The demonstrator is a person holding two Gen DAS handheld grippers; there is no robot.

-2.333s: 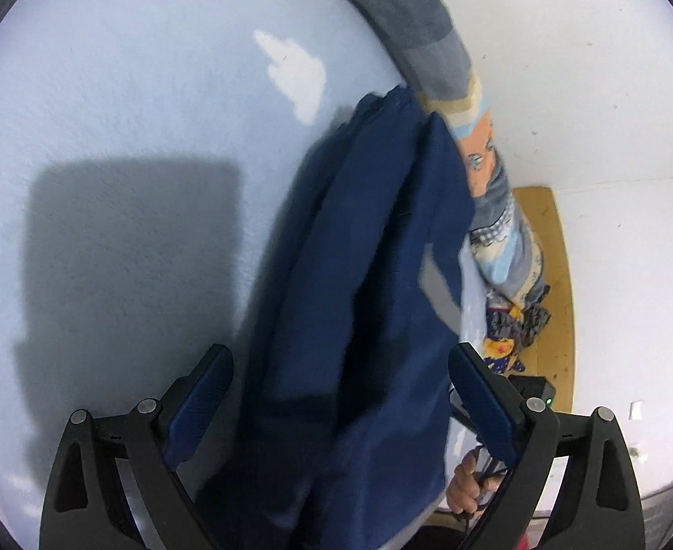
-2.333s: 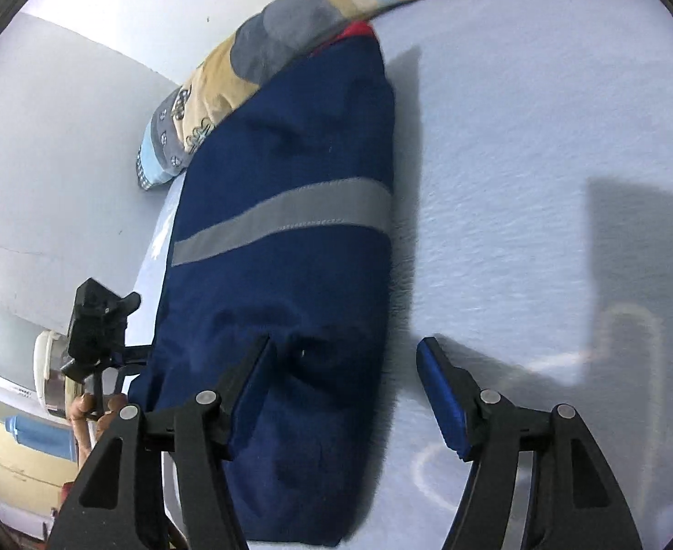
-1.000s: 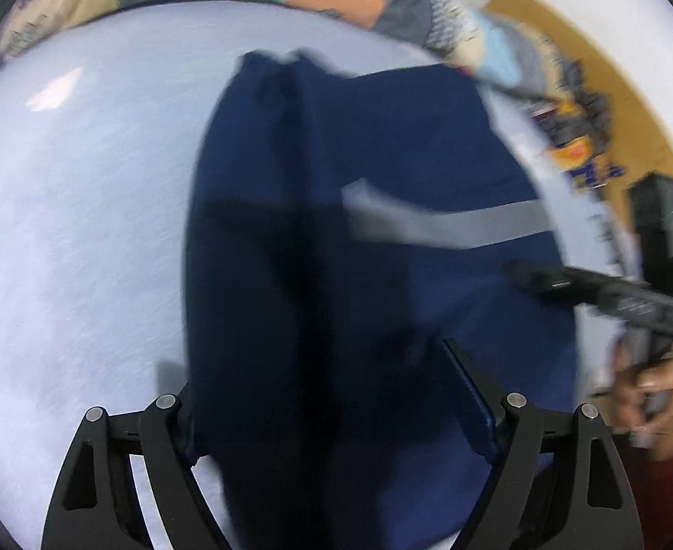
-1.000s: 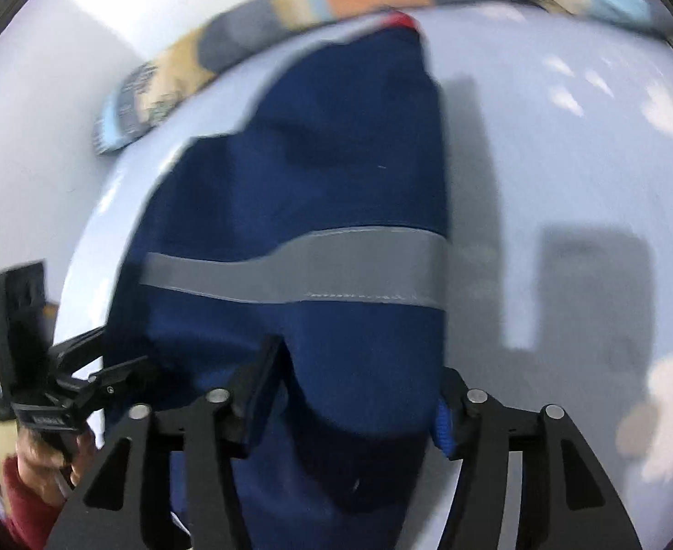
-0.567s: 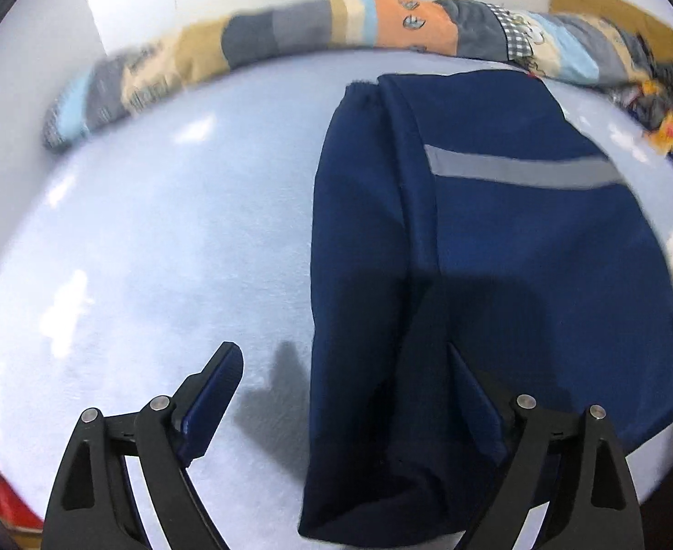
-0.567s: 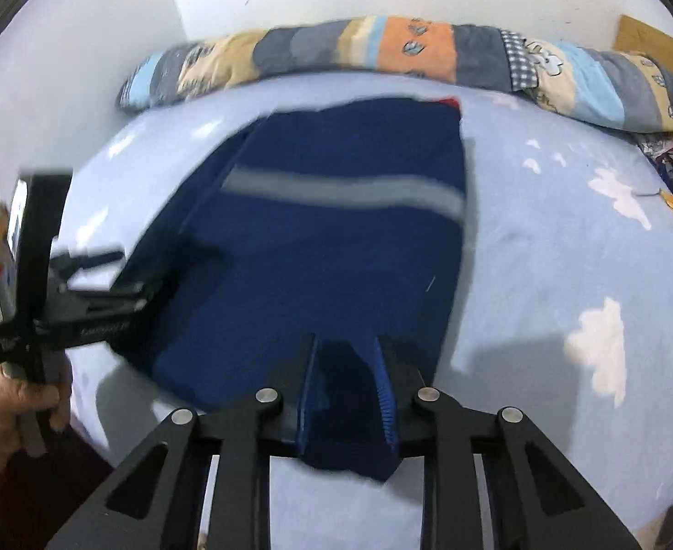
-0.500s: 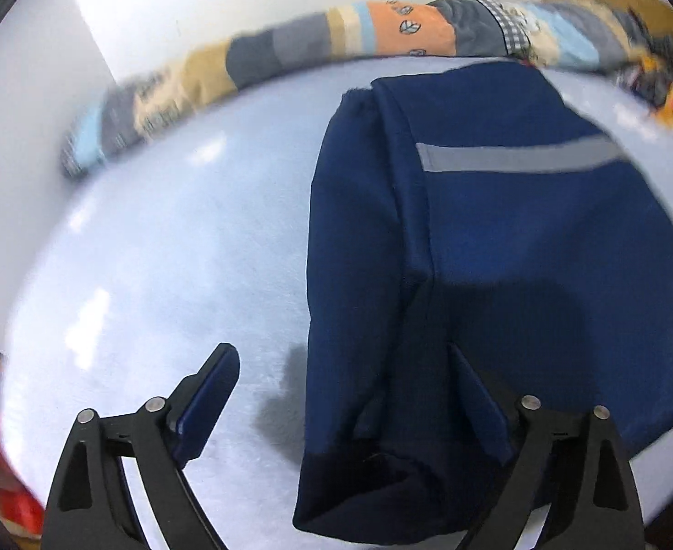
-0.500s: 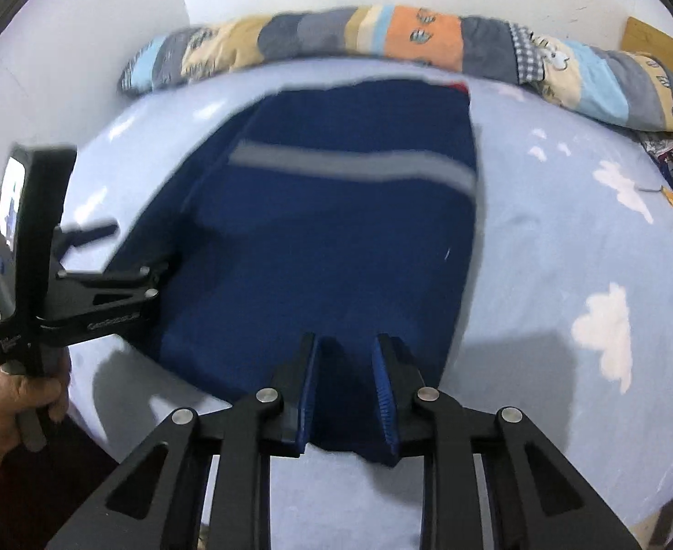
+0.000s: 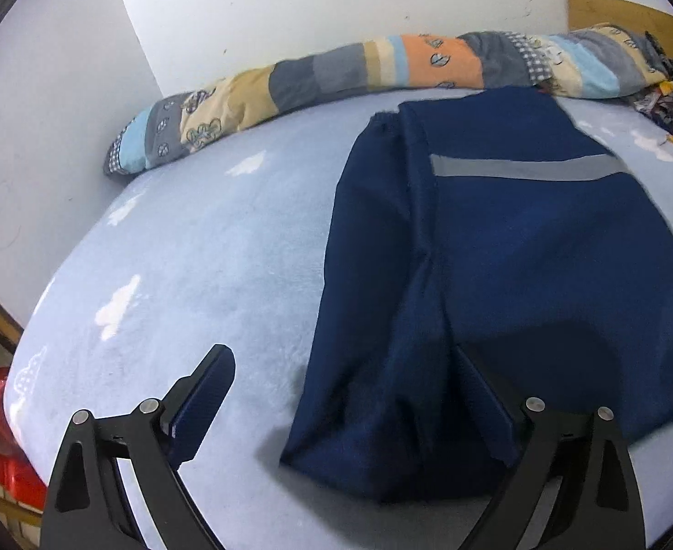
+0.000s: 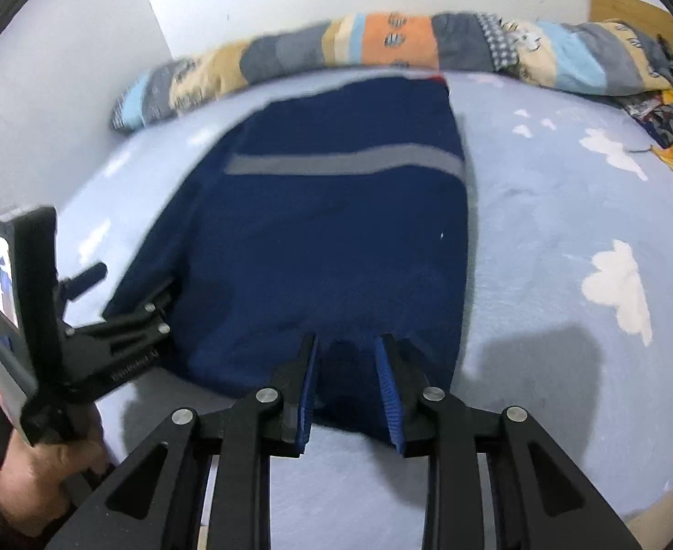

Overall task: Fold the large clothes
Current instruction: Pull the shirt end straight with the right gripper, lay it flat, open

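A navy garment with a grey reflective stripe was laid on the pale blue, cloud-printed bed sheet, its far end just beside a long patchwork bolster set against the white wall. It was judged to be partly folded: a long side panel had been turned in along the left edge, where a lengthwise crease could be seen in the left wrist view, and the shape had been narrowed to a rough rectangle. The near hem was not yet squared; it was bunched and slightly lifted.

The left gripper was held wide open, with the garment's near left corner between its fingers but apart from the left one; whether the right finger touched the cloth could not be told. Nothing was gripped by it. The right gripper was nearly closed, and a small bunch of the near hem was pinched between its ribbed blue pads.

In the right wrist view the left gripper was seen from the side, grasped by a hand at the bed's edge.

A crosswise fold, near hem carried toward the bolster, was judged to remain, together with some smoothing.
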